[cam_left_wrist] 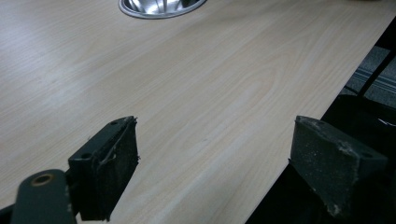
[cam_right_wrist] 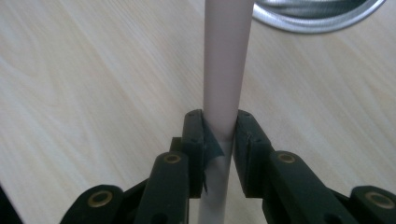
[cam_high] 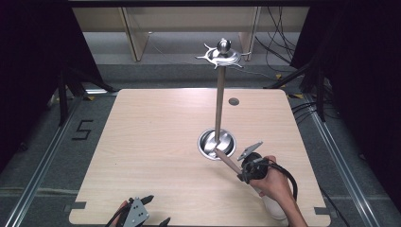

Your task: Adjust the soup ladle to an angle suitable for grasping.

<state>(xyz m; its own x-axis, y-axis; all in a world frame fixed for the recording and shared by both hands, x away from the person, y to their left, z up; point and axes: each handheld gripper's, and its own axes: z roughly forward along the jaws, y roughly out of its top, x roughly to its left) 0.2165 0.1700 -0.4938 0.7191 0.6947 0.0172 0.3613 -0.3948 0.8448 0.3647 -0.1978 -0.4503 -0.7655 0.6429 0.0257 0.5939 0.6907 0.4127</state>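
Two grippers are seen over the wooden table [cam_high: 156, 142]. A pale rod [cam_right_wrist: 224, 70] is clamped in the right gripper [cam_right_wrist: 218, 135], near the metal stand's base [cam_high: 216, 143]. The left gripper [cam_left_wrist: 215, 154] is held with jaws wide apart, empty.

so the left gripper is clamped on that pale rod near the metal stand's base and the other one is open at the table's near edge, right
Not quite: the sides are swapped. The right gripper is clamped on the pale rod near the stand's base, as the right gripper view shows; the left gripper is open at the table's near edge.
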